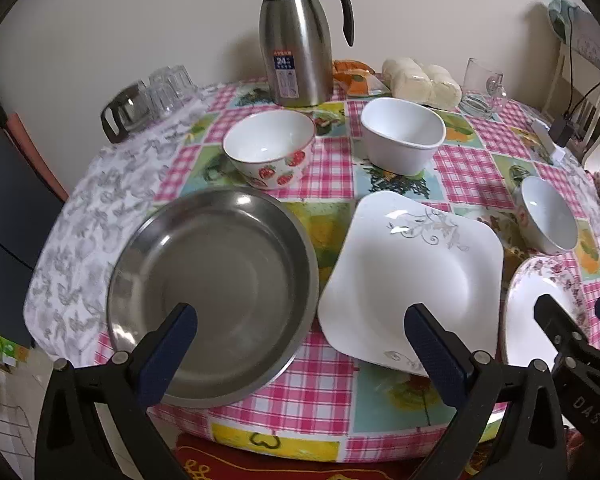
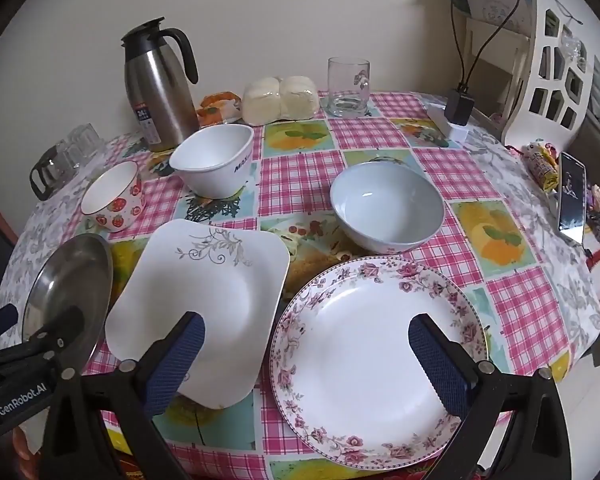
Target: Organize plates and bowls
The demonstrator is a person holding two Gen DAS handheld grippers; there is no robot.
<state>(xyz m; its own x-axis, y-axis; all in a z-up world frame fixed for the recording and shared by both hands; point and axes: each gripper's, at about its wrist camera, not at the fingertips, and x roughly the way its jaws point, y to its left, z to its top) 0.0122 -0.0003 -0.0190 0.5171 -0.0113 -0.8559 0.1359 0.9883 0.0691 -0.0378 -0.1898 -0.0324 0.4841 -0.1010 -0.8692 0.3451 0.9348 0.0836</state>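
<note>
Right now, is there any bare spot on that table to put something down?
Yes: the checked cloth between the square white bowl, pale round bowl and drinking glass. Also right of the floral plate. The near edge is crowded with plates.

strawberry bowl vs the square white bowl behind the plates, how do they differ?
The strawberry bowl is round; the square white bowl has rounded corners. The strawberry bowl carries red berry prints and a thin dark rim; the square white bowl is plain apart from small lettering. Both stand upright, empty, white inside.

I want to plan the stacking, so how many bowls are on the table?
3. The strawberry bowl stands far left, the white squarish bowl beside it near the steel jug, and the pale round bowl behind the floral plate.
</note>
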